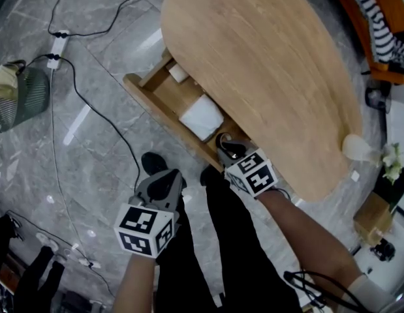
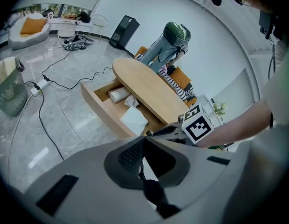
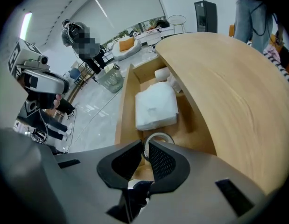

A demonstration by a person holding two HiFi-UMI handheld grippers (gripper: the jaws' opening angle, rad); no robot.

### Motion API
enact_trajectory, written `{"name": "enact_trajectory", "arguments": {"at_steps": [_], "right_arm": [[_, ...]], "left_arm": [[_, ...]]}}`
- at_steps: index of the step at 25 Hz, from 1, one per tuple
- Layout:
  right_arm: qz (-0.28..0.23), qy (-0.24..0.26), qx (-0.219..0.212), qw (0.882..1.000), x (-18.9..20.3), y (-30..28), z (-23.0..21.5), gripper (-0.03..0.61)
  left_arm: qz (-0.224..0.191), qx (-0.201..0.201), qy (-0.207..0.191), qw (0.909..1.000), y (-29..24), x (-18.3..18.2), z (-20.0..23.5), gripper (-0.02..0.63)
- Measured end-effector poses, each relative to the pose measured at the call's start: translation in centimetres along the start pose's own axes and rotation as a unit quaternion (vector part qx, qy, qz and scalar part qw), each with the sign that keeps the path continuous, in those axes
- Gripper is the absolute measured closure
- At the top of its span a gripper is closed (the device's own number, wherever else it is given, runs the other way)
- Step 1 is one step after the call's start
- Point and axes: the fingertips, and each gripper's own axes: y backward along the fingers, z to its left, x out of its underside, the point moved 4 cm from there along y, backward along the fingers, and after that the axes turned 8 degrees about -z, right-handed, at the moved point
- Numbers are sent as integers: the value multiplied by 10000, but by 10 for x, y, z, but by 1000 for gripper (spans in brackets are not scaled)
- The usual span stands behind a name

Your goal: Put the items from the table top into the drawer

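While my R gripper [image 3: 145, 149] hangs over the near end of the open drawer [image 1: 144, 95], its jaws are narrow, clamped on the wall of a tape roll [image 3: 159, 137]. The roll is within the drawer's outline, just near of the white packet [image 1: 202, 117]; can't tell if it touches the drawer bottom. At the far end is a small white roll [image 1: 179, 72]. The oval wooden table [image 1: 273, 77] overhangs the drawer's right side. My L gripper [image 2: 143, 141] is near-left of the drawer, over grey floor, jaws together, nothing btw them.

Open drawer [image 1: 151, 100] holds white packet [image 1: 202, 117]
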Motion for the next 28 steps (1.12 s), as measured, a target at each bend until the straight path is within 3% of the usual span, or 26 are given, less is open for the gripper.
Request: {"name": "enact_trajectory", "arguments": {"at_steps": [7, 10, 17, 28], "right_arm": [[9, -116, -130, 9998, 9, 3, 0, 514], [31, -5, -312, 9995, 11, 13, 7, 443], [-42, 173, -541, 9984, 2, 55, 18, 443], [-403, 472, -797, 9949, -59, 178, 34, 493]], "left_arm": [[23, -49, 96, 9999, -6, 7, -7, 614], [95, -33, 97, 9999, -7, 11, -16, 614], [136, -22, -11, 9999, 1, -4, -46, 614], [135, -243, -580, 9979, 56, -86, -125, 614]]}}
